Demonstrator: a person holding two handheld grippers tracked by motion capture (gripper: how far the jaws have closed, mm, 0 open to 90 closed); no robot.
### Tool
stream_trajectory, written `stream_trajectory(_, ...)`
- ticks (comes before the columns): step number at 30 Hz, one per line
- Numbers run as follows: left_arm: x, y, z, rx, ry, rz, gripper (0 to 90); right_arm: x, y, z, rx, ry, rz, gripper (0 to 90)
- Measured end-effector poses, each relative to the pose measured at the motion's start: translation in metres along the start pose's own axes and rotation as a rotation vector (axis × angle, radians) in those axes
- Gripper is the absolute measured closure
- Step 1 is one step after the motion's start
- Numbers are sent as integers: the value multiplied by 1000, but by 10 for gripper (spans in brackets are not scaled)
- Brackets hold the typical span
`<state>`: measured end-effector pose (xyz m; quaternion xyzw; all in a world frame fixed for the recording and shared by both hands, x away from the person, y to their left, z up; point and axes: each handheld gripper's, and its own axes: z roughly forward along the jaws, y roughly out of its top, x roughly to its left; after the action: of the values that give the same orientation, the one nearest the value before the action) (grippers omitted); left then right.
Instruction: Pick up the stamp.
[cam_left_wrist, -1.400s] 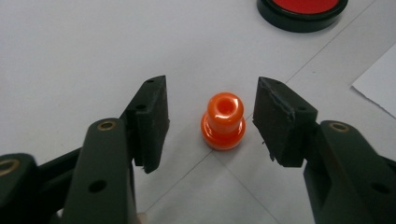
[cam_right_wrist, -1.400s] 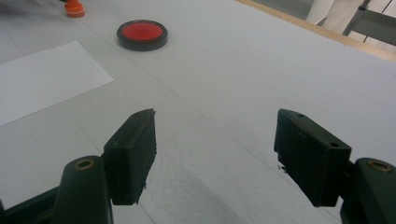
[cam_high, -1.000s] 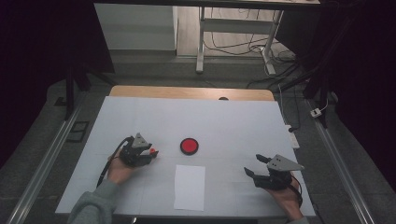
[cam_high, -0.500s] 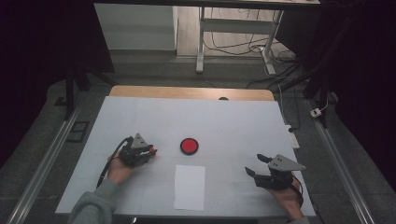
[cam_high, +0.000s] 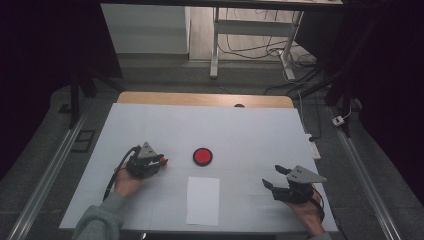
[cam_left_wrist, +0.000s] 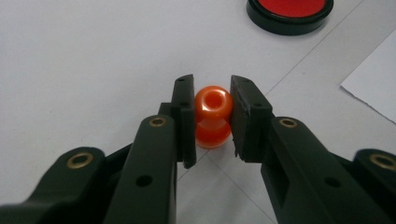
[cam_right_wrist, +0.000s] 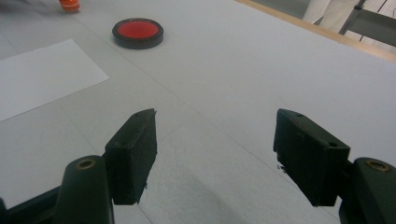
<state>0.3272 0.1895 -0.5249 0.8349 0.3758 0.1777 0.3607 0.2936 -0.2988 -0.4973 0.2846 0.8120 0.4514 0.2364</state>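
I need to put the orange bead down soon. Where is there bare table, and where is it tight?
The far half of the table, beyond the red disc, is bare. So is the stretch between the disc and the right gripper. It is tighter between the left gripper, shut on the orange bead, the disc and the white paper.

White table (cam_high: 150, 125): red disc (cam_high: 202, 156) ctr, paper sheet (cam_high: 203, 200) near edge, orange bead (cam_left_wrist: 213, 116).

A white-topped table (cam_high: 240, 130) with a wooden far edge fills the lower frame. Grey floor (cam_high: 165, 75) lies beyond, where a white metal stand (cam_high: 216, 40) and loose cables (cam_high: 250, 47) sit at upper centre; the sides go dark.
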Motion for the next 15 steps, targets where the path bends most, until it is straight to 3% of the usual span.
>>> stream_trajectory(15,-1,2,-8,-55,-24,-11,723,0,0,0,-1,-3,1,296)
